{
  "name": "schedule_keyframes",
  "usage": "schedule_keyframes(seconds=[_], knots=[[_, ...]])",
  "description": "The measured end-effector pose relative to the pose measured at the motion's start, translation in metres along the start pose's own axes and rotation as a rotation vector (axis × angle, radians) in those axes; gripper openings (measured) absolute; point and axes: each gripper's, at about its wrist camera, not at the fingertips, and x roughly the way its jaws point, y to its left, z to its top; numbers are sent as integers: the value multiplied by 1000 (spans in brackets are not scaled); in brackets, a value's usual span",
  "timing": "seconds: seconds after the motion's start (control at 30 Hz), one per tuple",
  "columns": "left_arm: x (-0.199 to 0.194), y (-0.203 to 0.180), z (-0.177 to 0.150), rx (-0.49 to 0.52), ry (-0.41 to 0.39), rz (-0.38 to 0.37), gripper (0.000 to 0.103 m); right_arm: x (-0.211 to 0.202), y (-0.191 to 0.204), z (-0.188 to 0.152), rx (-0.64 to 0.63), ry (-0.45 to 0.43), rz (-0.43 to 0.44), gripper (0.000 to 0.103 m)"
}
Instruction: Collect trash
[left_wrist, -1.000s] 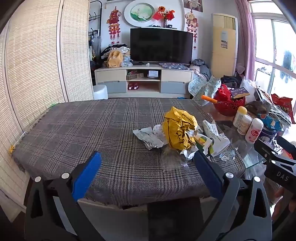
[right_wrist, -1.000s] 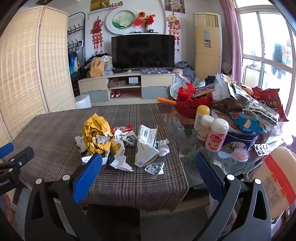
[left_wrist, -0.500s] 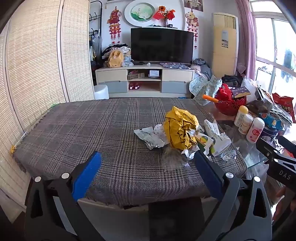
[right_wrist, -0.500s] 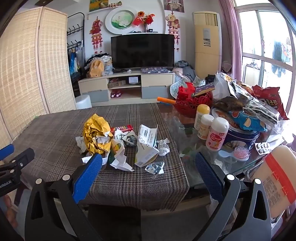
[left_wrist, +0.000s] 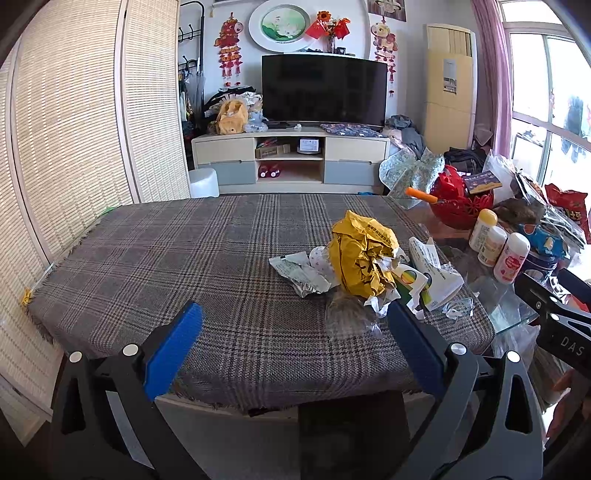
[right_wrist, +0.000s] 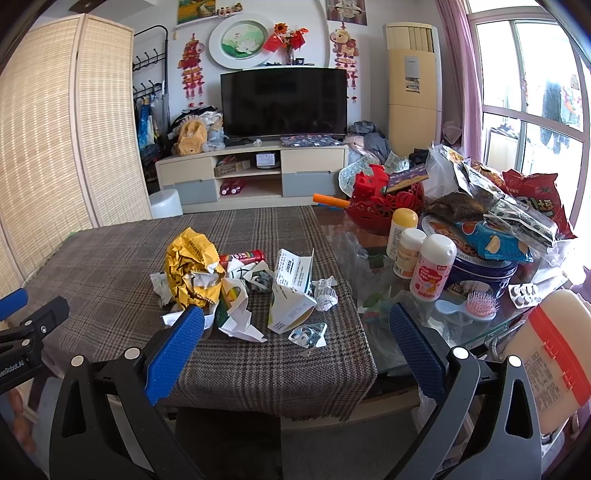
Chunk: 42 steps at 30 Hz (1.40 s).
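Centrally, crumpled yellow wrapper (right_wrist: 194, 273) amid torn cartons (right_wrist: 291, 291) on checked tablecloth (left_wrist: 184, 266); left gripper (left_wrist: 295, 339) and right gripper (right_wrist: 297, 339) at near edge, fingers spread wide, empty.

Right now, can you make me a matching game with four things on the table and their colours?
Things:
1. crumpled wrapper
2. basket
3. hairbrush
4. gripper pads

Colours:
A. pink
B. blue
C. yellow
D. red

Pairs: 1-C, 2-D, 3-A, 4-B
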Motion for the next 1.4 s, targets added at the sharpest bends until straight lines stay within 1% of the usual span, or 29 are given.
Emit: schedule_keyframes(seconds=[0.17,0.3,1.4], knots=[[5,7,-2,-1,0,1,95,0,0,0,1,0,0,100],[5,4,-7,1,2,8,95,0,0,-2,4,1,-3,100],[5,-2,-7,10,14,15,95,2,-8,-2,18,7,-12,100]])
